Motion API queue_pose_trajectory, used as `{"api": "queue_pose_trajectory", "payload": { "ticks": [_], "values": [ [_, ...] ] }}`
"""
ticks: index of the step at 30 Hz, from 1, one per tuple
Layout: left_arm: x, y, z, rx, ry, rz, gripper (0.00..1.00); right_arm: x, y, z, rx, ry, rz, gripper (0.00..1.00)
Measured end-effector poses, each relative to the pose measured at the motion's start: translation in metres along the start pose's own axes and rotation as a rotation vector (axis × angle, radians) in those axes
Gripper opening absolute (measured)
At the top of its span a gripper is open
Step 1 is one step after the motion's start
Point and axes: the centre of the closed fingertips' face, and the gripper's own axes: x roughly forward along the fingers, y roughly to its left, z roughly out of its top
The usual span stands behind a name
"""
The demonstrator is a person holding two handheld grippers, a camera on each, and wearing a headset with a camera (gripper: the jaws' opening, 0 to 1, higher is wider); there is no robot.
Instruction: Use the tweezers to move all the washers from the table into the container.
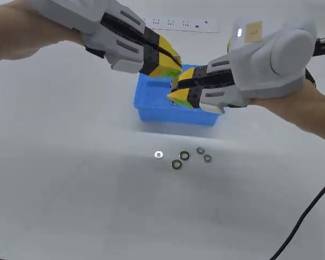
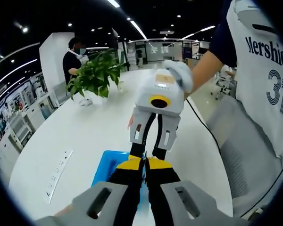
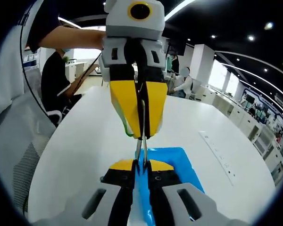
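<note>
Several small metal washers [image 1: 176, 164] lie in a loose cluster on the white table, in front of the blue container [image 1: 151, 111]. Above the container my left gripper [image 1: 173, 64] and right gripper [image 1: 176, 93] meet tip to tip. In the right gripper view, thin metal tweezers [image 3: 142, 117] run from between the left gripper's [image 3: 141, 134] shut yellow jaws down into my right gripper's [image 3: 141, 165] own nearly touching jaws. The left gripper view shows its jaws [image 2: 145, 164] pressed together, facing the right gripper [image 2: 149, 153] over the container [image 2: 106, 169].
A white power strip [image 1: 179, 24] lies at the table's far edge behind the container. A black cable [image 1: 309, 211] trails off the right gripper at the lower right. A potted plant [image 2: 94, 75] stands further along the table, and other people are in the room.
</note>
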Motion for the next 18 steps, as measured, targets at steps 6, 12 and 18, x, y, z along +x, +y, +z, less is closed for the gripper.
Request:
{"api": "queue_pose_trajectory", "payload": {
  "ticks": [6,12,18],
  "values": [
    [-0.004,-0.036,0.000,-0.009,-0.017,0.012,0.06,-0.006,0.037,0.002,-0.023,0.008,0.026,0.11],
    [-0.003,-0.060,-0.004,-0.041,-0.018,0.010,0.06,-0.006,0.063,-0.001,-0.032,0.013,0.031,0.11],
    [0.003,-0.079,-0.008,-0.055,-0.019,-0.007,0.06,-0.008,0.082,-0.010,-0.015,0.025,0.036,0.11]
  ]
}}
